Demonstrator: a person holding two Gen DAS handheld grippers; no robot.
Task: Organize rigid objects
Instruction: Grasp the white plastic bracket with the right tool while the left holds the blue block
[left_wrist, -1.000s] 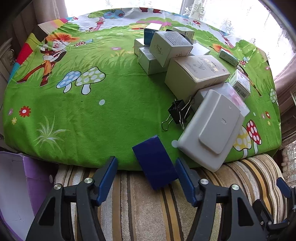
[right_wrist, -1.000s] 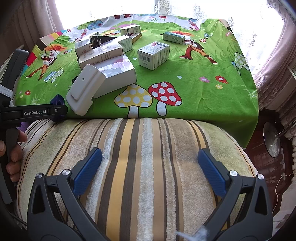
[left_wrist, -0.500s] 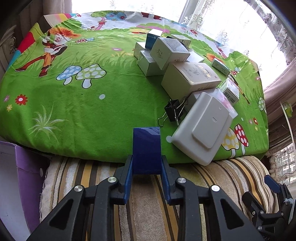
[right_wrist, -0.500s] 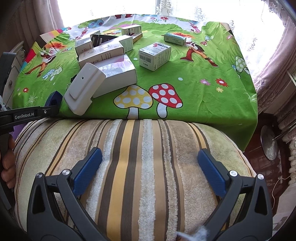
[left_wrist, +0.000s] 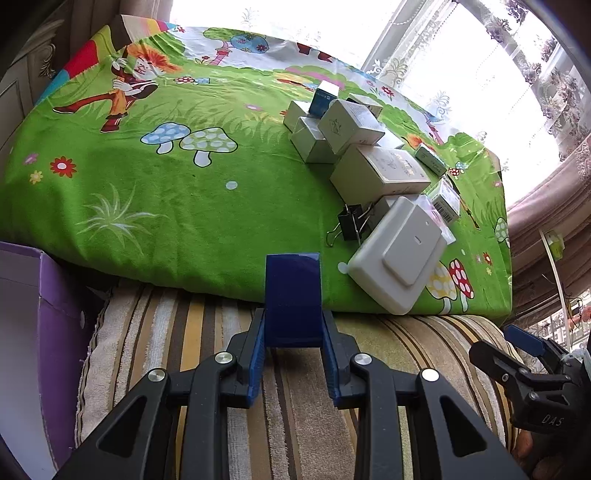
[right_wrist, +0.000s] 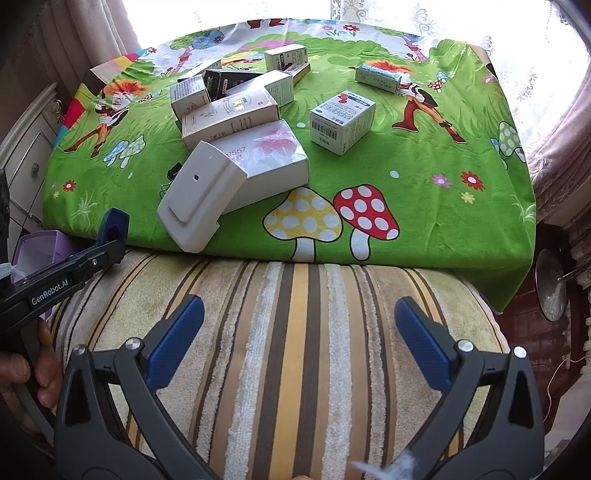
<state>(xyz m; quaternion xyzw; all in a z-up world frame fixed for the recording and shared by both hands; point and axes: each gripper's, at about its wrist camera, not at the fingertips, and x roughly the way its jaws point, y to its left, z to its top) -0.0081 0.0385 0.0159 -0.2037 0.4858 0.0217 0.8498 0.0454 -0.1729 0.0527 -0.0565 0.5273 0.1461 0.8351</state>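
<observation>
Item 1: your left claw (left_wrist: 293, 347), lower centre of the left wrist view. A second ago its pads stood wide on either side of the dark blue box (left_wrist: 293, 295), which lay tilted at the cloth's near edge; they have since closed, and now clamp the box by its two long sides. The box stands straight up between the pads, over the striped cushion (left_wrist: 406, 343) and the edge of the green cartoon cloth (left_wrist: 147, 177). In the right wrist view the same box (right_wrist: 113, 226) shows at mid left, at the tip of the left claw.

Item 2: your right claw (right_wrist: 299, 343), lower part of the right wrist view. Pads spread wide, nothing between them, above the striped cushion, as it was a second ago.

Item 3: white flat device (left_wrist: 397, 262), right of centre in the left wrist view, at the cloth's near edge, leaning on a white box with pink print (right_wrist: 269, 158). Unmoved.

Item 4: black binder clip (left_wrist: 349, 225), just above and left of the device. Unmoved.

Item 5: cluster of small white cartons (left_wrist: 354, 140), upper right of centre. Unchanged.

Item 6: purple box (left_wrist: 55, 295), left edge, beside the cushion; more of it shows than before.
</observation>
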